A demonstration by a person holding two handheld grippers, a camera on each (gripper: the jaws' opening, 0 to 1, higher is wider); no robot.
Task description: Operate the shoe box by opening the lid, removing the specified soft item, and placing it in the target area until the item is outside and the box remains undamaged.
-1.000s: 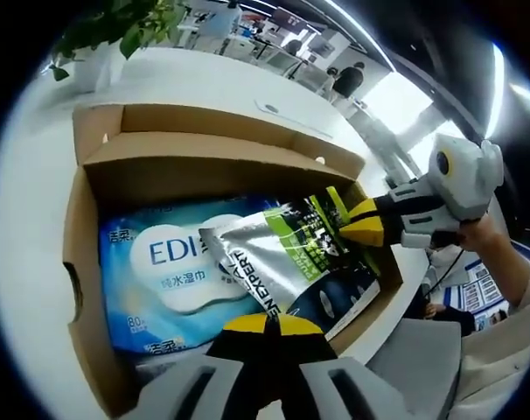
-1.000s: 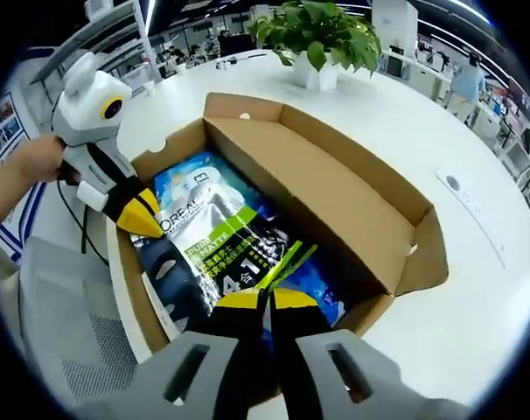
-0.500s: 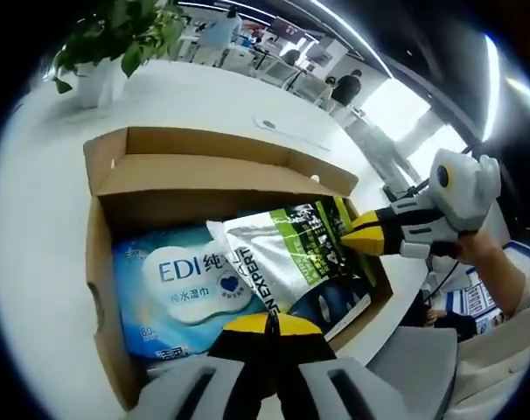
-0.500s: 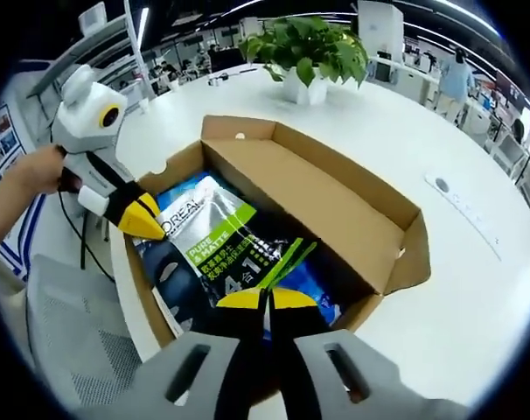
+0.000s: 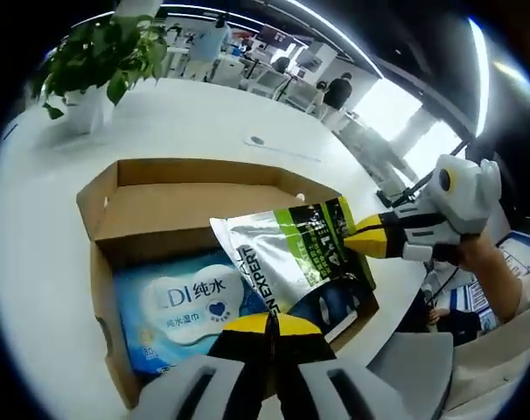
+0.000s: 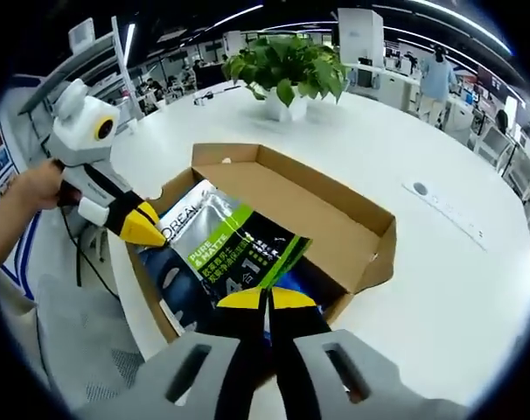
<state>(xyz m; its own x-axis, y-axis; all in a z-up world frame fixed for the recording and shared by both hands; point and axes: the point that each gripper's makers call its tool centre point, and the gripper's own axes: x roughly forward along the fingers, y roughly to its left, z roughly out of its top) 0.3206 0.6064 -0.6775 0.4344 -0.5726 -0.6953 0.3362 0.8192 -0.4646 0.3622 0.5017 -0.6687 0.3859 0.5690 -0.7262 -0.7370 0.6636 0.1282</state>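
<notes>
An open cardboard shoe box (image 5: 195, 171) (image 6: 335, 206) lies on a white table, its lid folded back. A silver and green soft pouch (image 5: 291, 262) (image 6: 226, 249) hangs above the box, stretched between both grippers. My left gripper (image 5: 267, 324) is shut on the pouch's near edge; in the right gripper view the left gripper (image 6: 144, 229) comes in from the left and pinches a corner. My right gripper (image 6: 267, 299) is shut on the opposite end, and in the left gripper view the right gripper (image 5: 363, 240) enters from the right. A blue wet-wipes pack (image 5: 186, 302) lies flat inside the box.
A potted plant (image 5: 90, 66) (image 6: 287, 66) stands on the table beyond the box. A small round disc (image 5: 258, 140) (image 6: 420, 188) lies further off on the bare white tabletop. A grey chair (image 5: 414, 367) (image 6: 64, 350) is at the table's edge. People stand in the background.
Both grippers have risen with the pouch, lifting it from inside the box to above it. The blue pack stayed in place. Both cameras sit higher over the box.
</notes>
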